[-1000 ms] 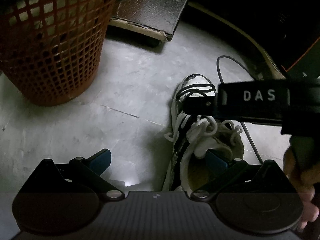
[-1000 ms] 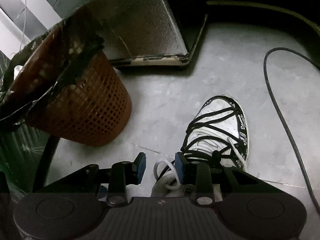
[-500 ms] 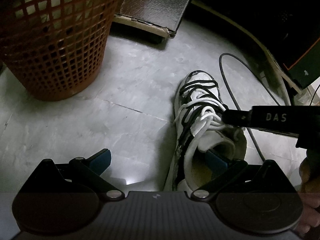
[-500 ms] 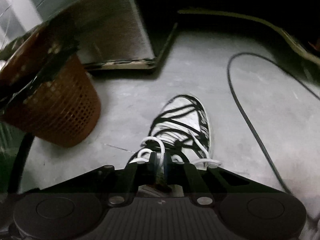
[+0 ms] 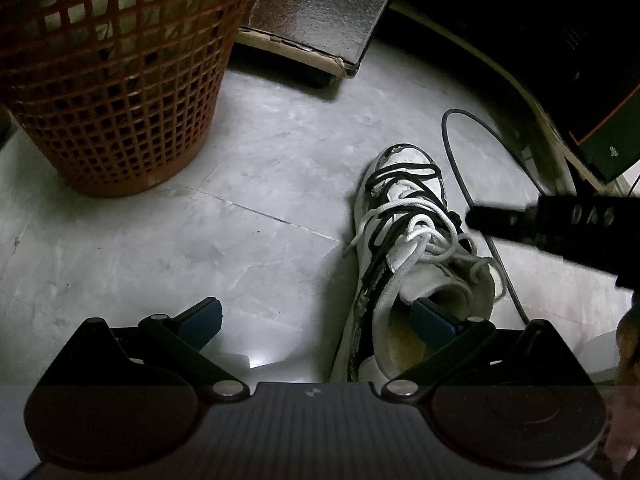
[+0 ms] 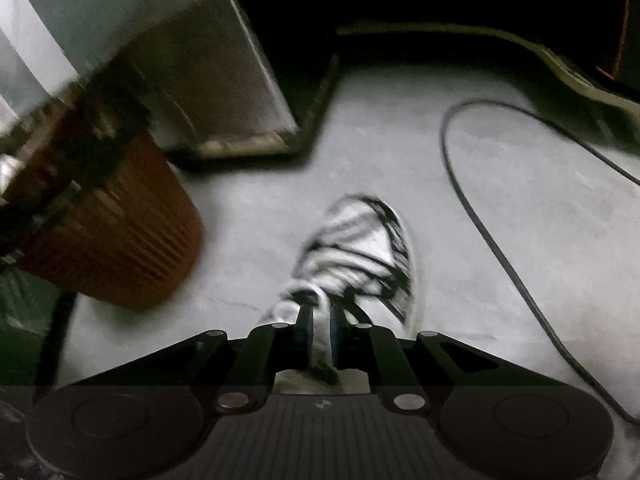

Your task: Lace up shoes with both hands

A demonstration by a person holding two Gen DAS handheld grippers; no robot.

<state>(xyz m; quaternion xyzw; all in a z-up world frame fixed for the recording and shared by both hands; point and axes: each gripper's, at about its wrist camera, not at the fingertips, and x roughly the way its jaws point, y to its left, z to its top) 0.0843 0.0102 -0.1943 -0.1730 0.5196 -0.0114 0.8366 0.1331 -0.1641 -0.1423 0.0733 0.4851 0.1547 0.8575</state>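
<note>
A white sneaker (image 5: pixel 404 184) with black laces and a loose white lace (image 5: pixel 416 228) lies on the grey floor, toe pointing away. My left gripper (image 5: pixel 316 312) is open; its right finger (image 5: pixel 432 322) sits inside the shoe's opening and the other stands over bare floor. My right gripper (image 5: pixel 474 216) reaches in from the right beside the lace knot. In the blurred right wrist view the right gripper (image 6: pixel 320 316) hangs over the sneaker (image 6: pixel 360 240); its jaws are nearly together and opening, with a white strip of lace filling the gap.
An orange mesh basket (image 5: pixel 116 100) stands at the left, also seen as the basket (image 6: pixel 116 236). A dark board (image 5: pixel 320 12) leans at the back. A black cable (image 5: pixel 460 168) loops on the floor right of the shoe. A hand (image 5: pixel 628 332) shows at the right edge.
My right gripper closed on the white lace, then drew back to the right off the shoe's top. The left gripper stayed where it was, open.
</note>
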